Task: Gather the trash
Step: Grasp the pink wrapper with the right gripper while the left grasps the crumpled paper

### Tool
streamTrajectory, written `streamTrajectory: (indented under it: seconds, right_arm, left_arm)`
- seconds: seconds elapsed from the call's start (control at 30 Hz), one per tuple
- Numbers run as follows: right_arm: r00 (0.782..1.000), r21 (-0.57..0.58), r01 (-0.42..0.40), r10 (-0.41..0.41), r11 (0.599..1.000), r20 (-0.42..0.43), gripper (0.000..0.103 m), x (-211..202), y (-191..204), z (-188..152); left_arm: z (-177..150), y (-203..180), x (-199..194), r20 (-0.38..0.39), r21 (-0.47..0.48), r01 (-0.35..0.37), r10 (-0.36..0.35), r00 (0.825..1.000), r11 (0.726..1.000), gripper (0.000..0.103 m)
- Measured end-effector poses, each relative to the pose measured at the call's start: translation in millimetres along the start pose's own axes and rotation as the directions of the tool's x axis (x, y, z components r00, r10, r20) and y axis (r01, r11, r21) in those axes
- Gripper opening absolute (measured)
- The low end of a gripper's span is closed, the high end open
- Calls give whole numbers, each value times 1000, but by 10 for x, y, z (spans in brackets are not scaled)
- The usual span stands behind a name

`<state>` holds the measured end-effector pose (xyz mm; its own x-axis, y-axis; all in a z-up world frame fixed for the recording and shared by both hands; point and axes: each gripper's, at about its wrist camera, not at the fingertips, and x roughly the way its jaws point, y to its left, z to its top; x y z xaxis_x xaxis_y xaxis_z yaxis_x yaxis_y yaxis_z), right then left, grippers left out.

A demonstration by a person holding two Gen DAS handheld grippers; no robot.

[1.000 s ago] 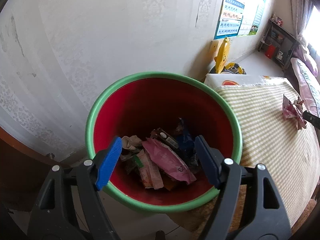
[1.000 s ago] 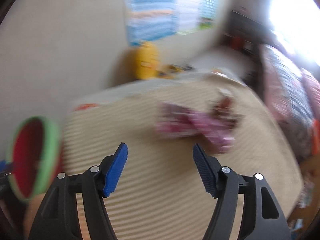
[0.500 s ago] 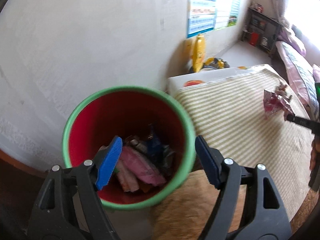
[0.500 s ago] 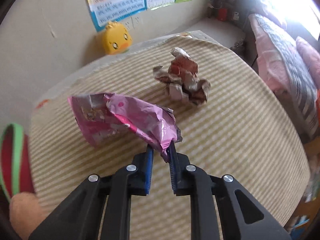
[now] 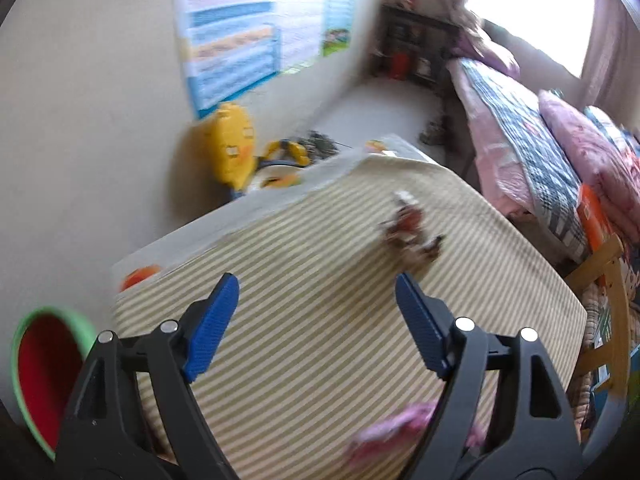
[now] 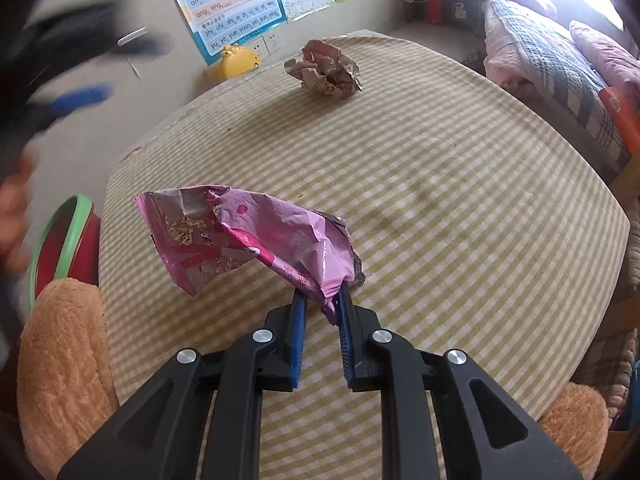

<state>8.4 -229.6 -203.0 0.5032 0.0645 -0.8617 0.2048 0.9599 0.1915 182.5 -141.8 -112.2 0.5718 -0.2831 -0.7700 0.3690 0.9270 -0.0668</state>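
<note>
My right gripper [image 6: 322,300] is shut on the corner of a pink foil wrapper [image 6: 240,240], held just above the striped tablecloth [image 6: 440,200]. A crumpled brownish wrapper [image 6: 324,70] lies at the table's far side; it also shows in the left wrist view [image 5: 410,230]. My left gripper [image 5: 316,312] is open and empty over the table; it appears blurred at the upper left of the right wrist view [image 6: 80,96]. The red bin with a green rim [image 5: 36,372] stands at the table's left edge, and shows in the right wrist view [image 6: 68,236]. The pink wrapper shows blurred low in the left wrist view [image 5: 396,432].
A yellow duck toy [image 5: 232,148] sits by the wall behind the table. A bed with pink and checked bedding [image 5: 540,132] lies to the right. A brown plush cushion [image 6: 60,352] sits at the table's near left. Posters [image 6: 232,4] hang on the wall.
My left gripper has swung right, from above the bin to over the table, still open. My right gripper stays shut on the pink wrapper and has drawn it slightly nearer.
</note>
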Motion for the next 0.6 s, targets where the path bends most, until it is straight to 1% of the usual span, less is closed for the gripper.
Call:
streamTrajectory:
  seconds: [0.07,0.13,0.2,0.3,0.37,0.43,0.5,0.53,0.57,0.6]
  right_arm:
    - [1000,9,-12,12,1000,8,14,-1,-65,-32]
    - [1000,16,-25,24,1000,9,15,8,-111,-29]
    - [999,21,-38,38,999,7,15,15,-144,-23]
    - [999,26,-52,52,998,8,15,5,-163,-31]
    - [998,31,-69,69,997,7,15,-7,-175,-27]
    - [997,32,-74,74,997,10,16,-13,-183,-16]
    - [996,37,-84,84,996,13,17,-24,-195,-10]
    - [996,39,-89,88,995,13,18,-27,-220,-9]
    - [996,41,-93,93,995,13,18,-30,-225,-5]
    - [995,43,-96,96,994,14,18,-34,-230,-3]
  left_arm:
    - [164,-229,235,-23,26,10,-9,1000,1000,78]
    - [295,-422,482,-61,44,28,-25,998,999,78]
    - [401,-572,748,-98,48,22,-17,995,999,78]
    - [414,-649,1045,-151,32,-1,6,989,999,78]
    - [405,-674,1169,-177,40,-12,19,984,999,78]
    - [399,-729,1259,-184,67,-32,44,982,997,78]
    - [403,-799,1321,-192,89,-33,50,980,995,78]
    - [417,-822,1365,-201,95,-34,52,978,995,74]
    - [408,-845,1407,-220,102,-33,55,974,994,61]
    - [404,-859,1441,-234,106,-32,56,971,994,55]
